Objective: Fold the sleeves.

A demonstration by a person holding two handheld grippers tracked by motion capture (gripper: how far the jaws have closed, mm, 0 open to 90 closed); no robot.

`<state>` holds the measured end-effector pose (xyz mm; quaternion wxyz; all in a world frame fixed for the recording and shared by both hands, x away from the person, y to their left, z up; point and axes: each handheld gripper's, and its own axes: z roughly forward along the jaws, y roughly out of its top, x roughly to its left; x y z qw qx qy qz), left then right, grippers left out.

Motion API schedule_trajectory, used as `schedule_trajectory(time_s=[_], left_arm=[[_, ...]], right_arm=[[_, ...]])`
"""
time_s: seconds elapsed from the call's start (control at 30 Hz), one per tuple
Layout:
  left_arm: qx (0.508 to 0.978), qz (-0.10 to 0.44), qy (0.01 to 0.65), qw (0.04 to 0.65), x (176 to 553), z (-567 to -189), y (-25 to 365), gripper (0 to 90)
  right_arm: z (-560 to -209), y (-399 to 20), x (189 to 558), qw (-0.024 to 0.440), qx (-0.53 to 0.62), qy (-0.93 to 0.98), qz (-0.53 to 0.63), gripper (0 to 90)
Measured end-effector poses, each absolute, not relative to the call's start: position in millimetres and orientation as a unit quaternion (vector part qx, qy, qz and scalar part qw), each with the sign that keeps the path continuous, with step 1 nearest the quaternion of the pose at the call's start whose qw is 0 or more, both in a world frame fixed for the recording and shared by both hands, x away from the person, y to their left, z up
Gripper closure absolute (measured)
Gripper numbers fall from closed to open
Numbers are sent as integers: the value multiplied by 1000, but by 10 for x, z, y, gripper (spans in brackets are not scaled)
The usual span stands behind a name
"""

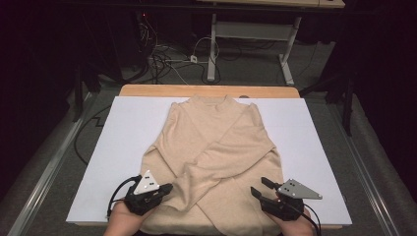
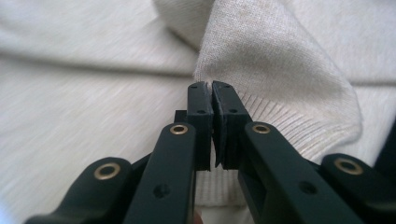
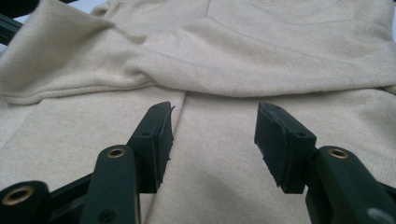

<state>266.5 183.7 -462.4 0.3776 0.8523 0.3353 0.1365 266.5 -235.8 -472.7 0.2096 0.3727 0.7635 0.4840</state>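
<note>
Black jaws of the left gripper (image 2: pixel 212 126) are pressed together, w/ what looks like the ribbed cuff (image 2: pixel 299 126) of the cream knit sweater (image 1: pixel 216 152) caught at their tips; the fabric tents up from the pinch. In the high view that gripper (image 1: pixel 166 189) sits at the sweater's near left corner, where one sleeve end lies. Prob. pinched there so the sleeve or hem can be lifted for a fold.

Right gripper (image 3: pixel 212 140) has jaws apart, nothing between them, pads hovering just over the flat knit of the body, below the crossed sleeve. In the high view it (image 1: pixel 259 188) waits at the near right edge of the garment, likely lined up to take the hem on that side.

Sweater lies face up, centred on the white sheet (image 1: pixel 123 128) covering the wooden table (image 1: pixel 147 90), collar toward the far edge, both sleeves folded across the chest in an X. Crossed that way so the next fold stays compact, I'd judge.

No containers on the table. Beyond it: cables (image 1: pixel 162 61) on the floor.
</note>
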Motion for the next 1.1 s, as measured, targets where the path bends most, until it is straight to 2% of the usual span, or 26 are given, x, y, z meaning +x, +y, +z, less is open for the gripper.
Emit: schedule_trajectory(time_s=[0.3,0.47,0.53,0.57,0.8,1.07,1.1], left_arm=[[830,138,378,387,2445,-4713,2263,841],[823,136,388,392,2389,-4775,2343,835],[821,138,389,394,2399,-4763,2327,747],[820,142,386,398,2398,-4747,2316,716],[817,143,361,426,2449,-4587,2144,713],[845,117,308,421,2579,-4607,1614,708],[852,113,303,412,2605,-4634,1539,625]], right_arm=[[-4717,-2354,2678,214,373,763,483,473],[-4719,-2348,2671,214,374,763,482,474],[-4715,-2344,2669,214,375,762,482,474],[-4714,-2342,2667,215,375,762,482,474],[-4707,-2349,2661,217,374,761,483,474],[-4706,-2365,2668,217,375,760,484,474],[-4706,-2366,2670,217,375,761,484,474]])
